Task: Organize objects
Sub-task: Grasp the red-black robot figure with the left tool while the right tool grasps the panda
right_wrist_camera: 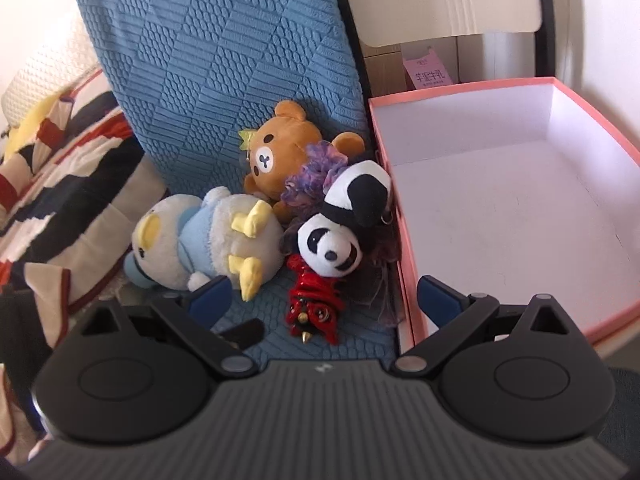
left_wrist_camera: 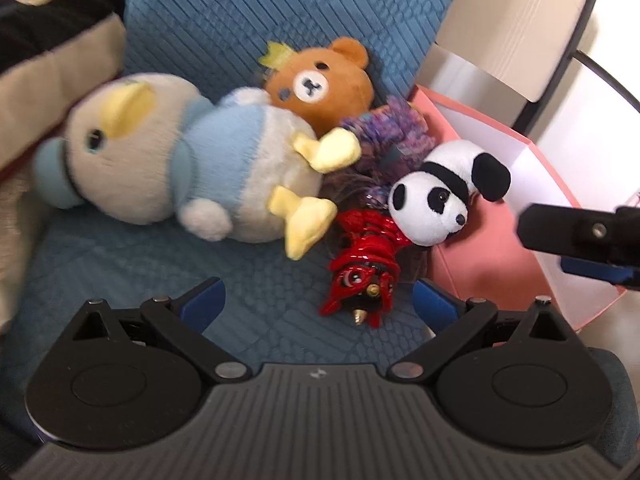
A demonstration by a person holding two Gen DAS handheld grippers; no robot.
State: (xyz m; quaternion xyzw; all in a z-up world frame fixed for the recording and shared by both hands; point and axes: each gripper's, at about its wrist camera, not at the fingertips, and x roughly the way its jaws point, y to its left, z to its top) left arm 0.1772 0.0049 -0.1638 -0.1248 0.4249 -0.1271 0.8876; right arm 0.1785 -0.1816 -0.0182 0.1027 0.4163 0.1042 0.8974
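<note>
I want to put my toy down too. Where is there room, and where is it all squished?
The pink box is roomy: its white floor is bare between all four walls. There is also a bare strip of blue seat in front of the penguin. It is squished where the bear, panda and red toy pile against the box.

Looked like a home, likely a bedroom or living room: plush toys [right_wrist_camera: 208, 236] heaped on a blue quilted chair cover [right_wrist_camera: 224, 52], patterned blanket [right_wrist_camera: 60, 184] alongside, pink storage box [right_wrist_camera: 500, 200] beside the seat.
</note>
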